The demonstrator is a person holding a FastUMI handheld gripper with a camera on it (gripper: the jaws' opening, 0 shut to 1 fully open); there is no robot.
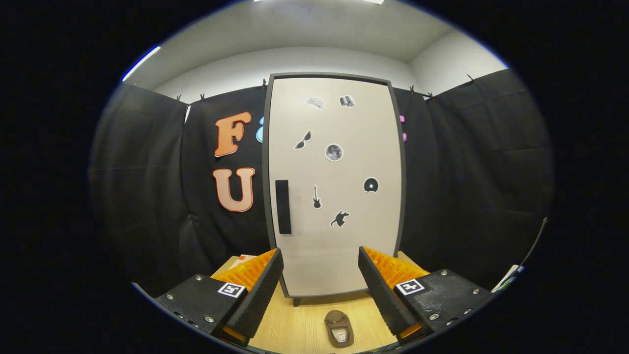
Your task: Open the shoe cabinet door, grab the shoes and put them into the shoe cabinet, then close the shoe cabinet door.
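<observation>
Hand-held gripper (320, 280) spread wide, pinching nothing. Tall cream shoe cabinet door (339, 236) shut, straight ahead; its upright black bar handle (282, 206) lies left of centre. Small brown shoe (338, 328) on tabletop (300, 324) before cabinet, between fingers.

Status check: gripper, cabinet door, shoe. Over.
Gripper open, holding nothing. Shoe cabinet door shut, handle untouched. Shoe on the wooden surface between the fingers, before the cabinet.

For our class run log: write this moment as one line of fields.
stage: before opening | cabinet door: shut | handle: untouched | shoe: on table between fingers | gripper: open, holds nothing
</observation>
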